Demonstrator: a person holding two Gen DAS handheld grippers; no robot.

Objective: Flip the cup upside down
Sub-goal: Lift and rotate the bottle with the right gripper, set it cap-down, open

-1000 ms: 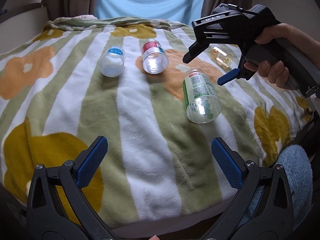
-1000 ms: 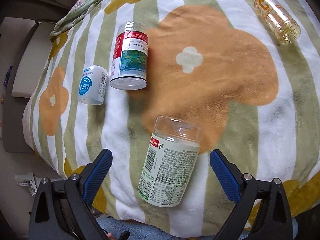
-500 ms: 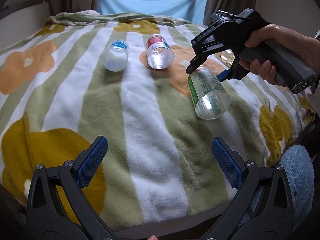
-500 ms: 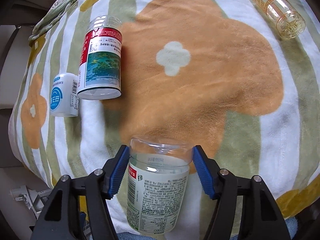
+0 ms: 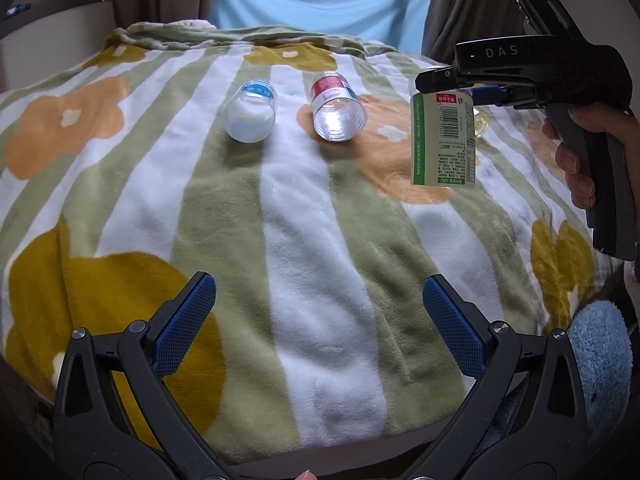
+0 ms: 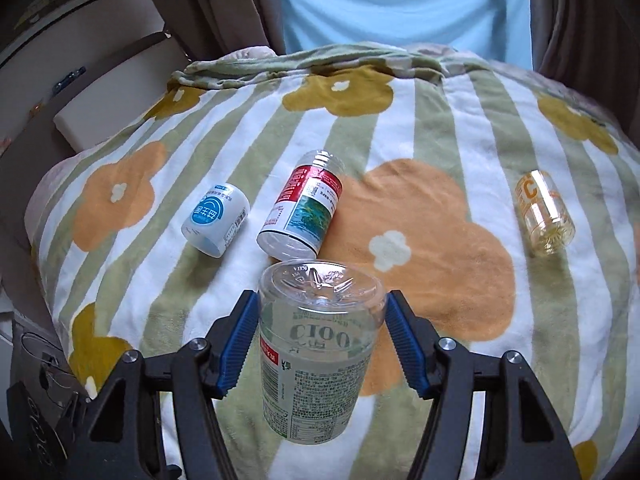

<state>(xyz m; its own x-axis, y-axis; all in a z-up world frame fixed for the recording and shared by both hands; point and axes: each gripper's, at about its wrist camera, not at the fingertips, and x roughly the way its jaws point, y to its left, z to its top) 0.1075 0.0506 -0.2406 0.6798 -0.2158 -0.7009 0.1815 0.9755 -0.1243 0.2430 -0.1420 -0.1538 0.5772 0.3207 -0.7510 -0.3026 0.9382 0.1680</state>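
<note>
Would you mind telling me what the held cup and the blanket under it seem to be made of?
The cup in the right gripper looks like clear, glossy thin plastic: the blanket's colours show through its wall, its base carries highlights, and a printed label wraps it. The blanket looks like soft, matte fleece with a fuzzy nap; the exact fibre can't be told.

Left wrist view: sits low at the near edge of the soft striped blanket with flowers, looks across it to the far edge, past its own blue fingertips.
Right wrist view: higher up, tips down at the blanket's middle, very near the clear plastic cup with a green label.
Both see: the cup, the white jar with a blue label, and the clear jar with a red label.
</note>
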